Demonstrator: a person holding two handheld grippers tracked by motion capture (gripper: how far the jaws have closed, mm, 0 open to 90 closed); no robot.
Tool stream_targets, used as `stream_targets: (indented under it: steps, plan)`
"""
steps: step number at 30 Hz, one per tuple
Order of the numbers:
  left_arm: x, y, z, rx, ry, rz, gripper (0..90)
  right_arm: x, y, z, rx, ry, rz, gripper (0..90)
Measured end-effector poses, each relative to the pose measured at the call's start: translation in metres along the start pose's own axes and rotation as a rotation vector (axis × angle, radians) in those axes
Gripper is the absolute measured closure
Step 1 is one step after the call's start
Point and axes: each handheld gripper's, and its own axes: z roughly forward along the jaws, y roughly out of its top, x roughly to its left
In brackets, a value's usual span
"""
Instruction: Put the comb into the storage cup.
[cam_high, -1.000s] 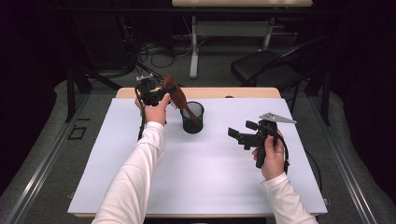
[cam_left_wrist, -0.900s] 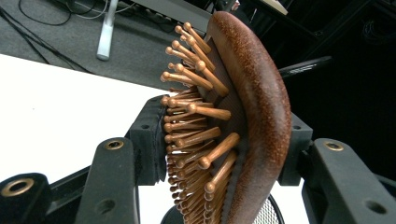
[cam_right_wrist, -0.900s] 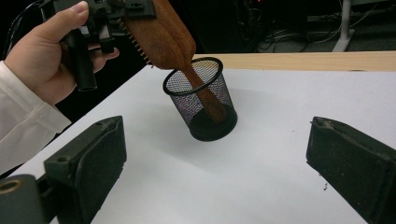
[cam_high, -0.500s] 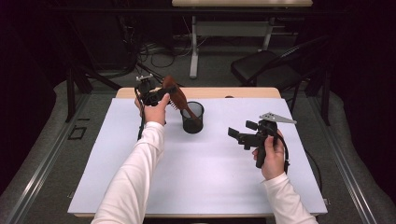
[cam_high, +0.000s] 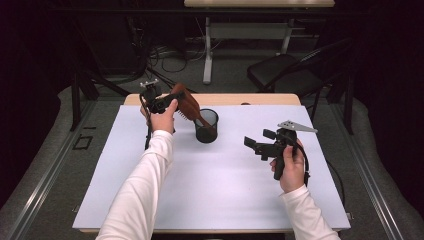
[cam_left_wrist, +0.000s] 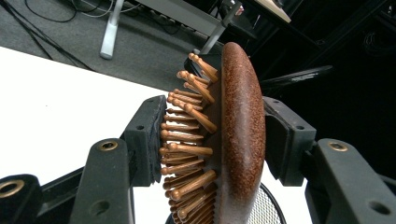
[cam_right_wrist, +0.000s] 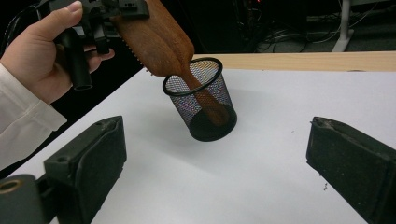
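At the far left part of the white table, the left tool has its jaws about the head of a wooden hairbrush; they have just been easing apart, and in the left gripper view one pad meets the bristle tips while the other stands just beside the smooth back. The brush leans, its handle down inside a black mesh cup standing upright near the table's middle. The right tool hangs well apart to the right, jaws wide with nothing between them.
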Motion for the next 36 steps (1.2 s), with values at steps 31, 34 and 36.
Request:
stream_targets:
  steps: [31, 34, 36]
  plan:
    - [-0.005, 0.005, -0.010, -0.075, -0.006, 0.026, 29.9, 0.000, -0.001, 0.001, 0.006, -0.003, -0.003, 4.9]
    - [-0.005, 0.005, -0.011, -0.066, -0.002, 0.032, 29.3, 0.000, -0.001, 0.001, 0.008, -0.004, -0.002, 4.9]
    - [-0.005, 0.005, -0.012, -0.066, 0.007, 0.041, 29.2, 0.000, -0.001, 0.001, 0.008, -0.003, -0.001, 5.0]
